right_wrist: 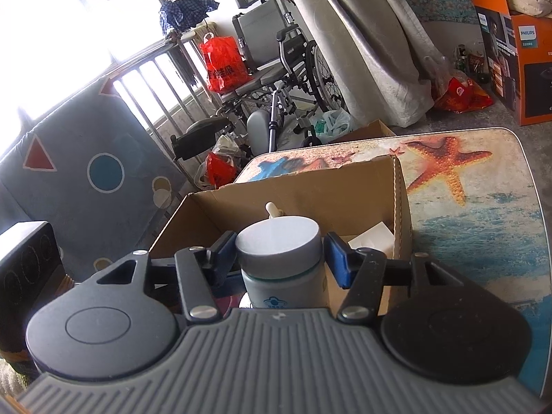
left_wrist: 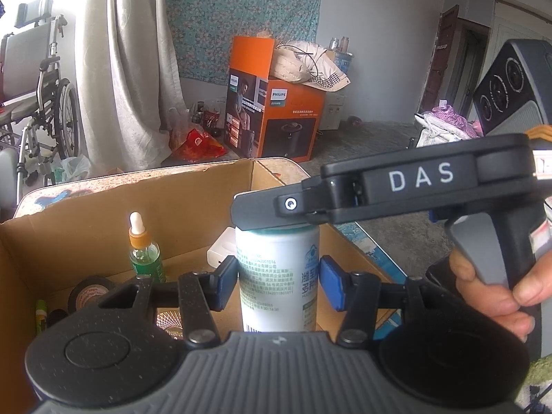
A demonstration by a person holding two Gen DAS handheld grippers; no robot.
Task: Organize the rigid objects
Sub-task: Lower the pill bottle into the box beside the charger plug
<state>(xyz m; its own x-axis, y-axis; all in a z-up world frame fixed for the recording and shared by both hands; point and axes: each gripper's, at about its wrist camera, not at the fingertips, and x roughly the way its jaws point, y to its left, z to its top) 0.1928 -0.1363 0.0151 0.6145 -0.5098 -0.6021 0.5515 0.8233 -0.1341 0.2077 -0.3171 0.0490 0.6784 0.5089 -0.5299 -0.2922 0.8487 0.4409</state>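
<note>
Cluttered room on my feeds: a wheelchair (right_wrist: pixel 276 69) and an orange carton (left_wrist: pixel 276 117) stand on the floor beyond the cardboard box (left_wrist: pixel 193 200). That box sits open on a table (right_wrist: pixel 483 207) printed with starfish.

Inside the box, toward its left wall, I see a green dropper bottle (left_wrist: pixel 146 258) standing upright, a dark tape roll (left_wrist: pixel 89 291) lying flat nearer me, and a yellow-green marker (left_wrist: pixel 40 314) at the near-left corner. A small white case (left_wrist: pixel 220 252) lies toward the box's right wall.

Over the box's near edge, my left gripper (left_wrist: pixel 277 283) clamps the white bottle (left_wrist: pixel 276 276) upright by its body, both pads pressed on. My right gripper (right_wrist: pixel 281 258) straddles the bottle's grey cap (right_wrist: pixel 279 241) at a middling width, with a sliver of gap at one pad. A hand (left_wrist: pixel 500 293) holds its handle.
</note>
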